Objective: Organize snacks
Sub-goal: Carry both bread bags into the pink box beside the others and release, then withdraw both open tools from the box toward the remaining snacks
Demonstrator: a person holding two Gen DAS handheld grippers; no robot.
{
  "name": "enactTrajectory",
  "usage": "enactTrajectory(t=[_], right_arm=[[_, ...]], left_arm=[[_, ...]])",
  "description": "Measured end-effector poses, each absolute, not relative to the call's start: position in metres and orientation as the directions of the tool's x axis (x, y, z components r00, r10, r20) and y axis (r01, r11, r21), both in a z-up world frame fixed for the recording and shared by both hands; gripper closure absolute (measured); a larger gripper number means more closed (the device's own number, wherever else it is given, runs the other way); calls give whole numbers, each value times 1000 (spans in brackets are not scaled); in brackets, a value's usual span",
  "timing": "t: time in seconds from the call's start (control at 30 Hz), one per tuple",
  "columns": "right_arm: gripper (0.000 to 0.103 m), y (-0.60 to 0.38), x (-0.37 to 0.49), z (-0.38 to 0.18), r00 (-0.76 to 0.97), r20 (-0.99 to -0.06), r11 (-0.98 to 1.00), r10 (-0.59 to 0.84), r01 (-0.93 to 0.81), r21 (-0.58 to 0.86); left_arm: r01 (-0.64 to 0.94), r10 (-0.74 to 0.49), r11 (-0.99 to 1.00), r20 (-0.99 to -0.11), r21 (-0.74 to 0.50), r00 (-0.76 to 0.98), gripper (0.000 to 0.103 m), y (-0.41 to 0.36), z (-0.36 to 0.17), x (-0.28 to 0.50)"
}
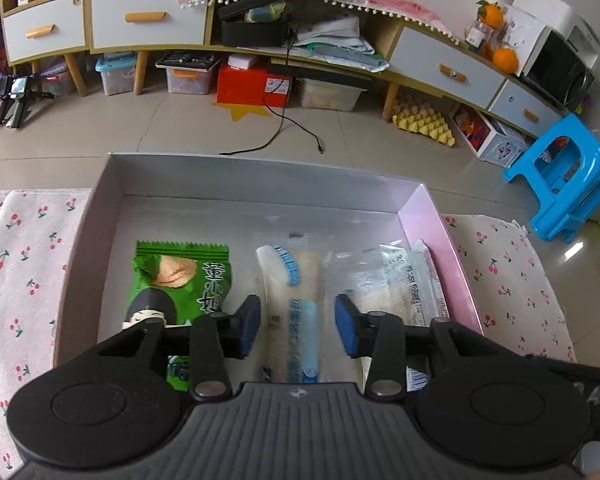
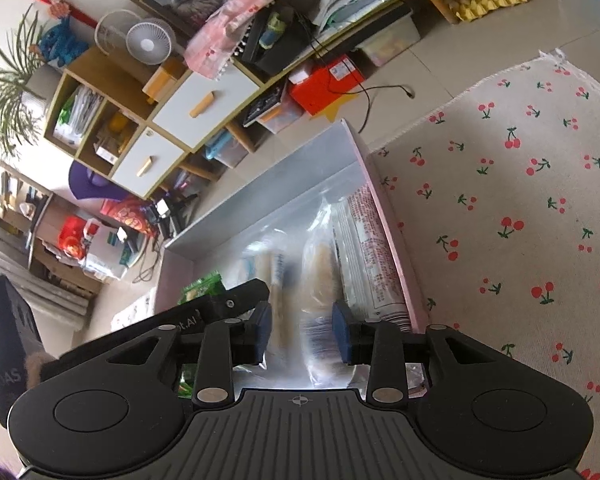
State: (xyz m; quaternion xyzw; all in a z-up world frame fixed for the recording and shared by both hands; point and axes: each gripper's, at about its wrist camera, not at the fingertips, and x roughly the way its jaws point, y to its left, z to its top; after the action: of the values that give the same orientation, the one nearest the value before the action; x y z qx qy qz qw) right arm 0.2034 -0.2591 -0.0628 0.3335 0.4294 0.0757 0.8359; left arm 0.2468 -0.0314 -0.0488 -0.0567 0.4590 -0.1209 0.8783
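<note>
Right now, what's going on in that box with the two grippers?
Both hand-held grippers are over the shallow box on the cherry-print cloth. The left gripper is open, its pads either side of the blue-and-white snack packet. The right gripper is open around a clear-wrapped packet; contact isn't clear. A green snack bag lies at the box's left, and a printed packet leans by the pink wall.
</note>
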Motion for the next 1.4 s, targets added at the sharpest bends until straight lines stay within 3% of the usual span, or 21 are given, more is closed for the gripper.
enactTrajectory(t=[0.47,1.07,1.4], right_arm=[[52,-252,182,-37,631,-674,794,385,147,591],[22,-227,114,25,645,-701,858,305,133,495],[20,-214,78,28,605,-750,893,266,138,429]], left_arm=[[179,-263,964,-786,-195,559,45,-27,-23,222],[207,-208,973,-775,-101,597,12,-8,14,155],[198,-163,978,-807,-58,568,7,3,7,123]])
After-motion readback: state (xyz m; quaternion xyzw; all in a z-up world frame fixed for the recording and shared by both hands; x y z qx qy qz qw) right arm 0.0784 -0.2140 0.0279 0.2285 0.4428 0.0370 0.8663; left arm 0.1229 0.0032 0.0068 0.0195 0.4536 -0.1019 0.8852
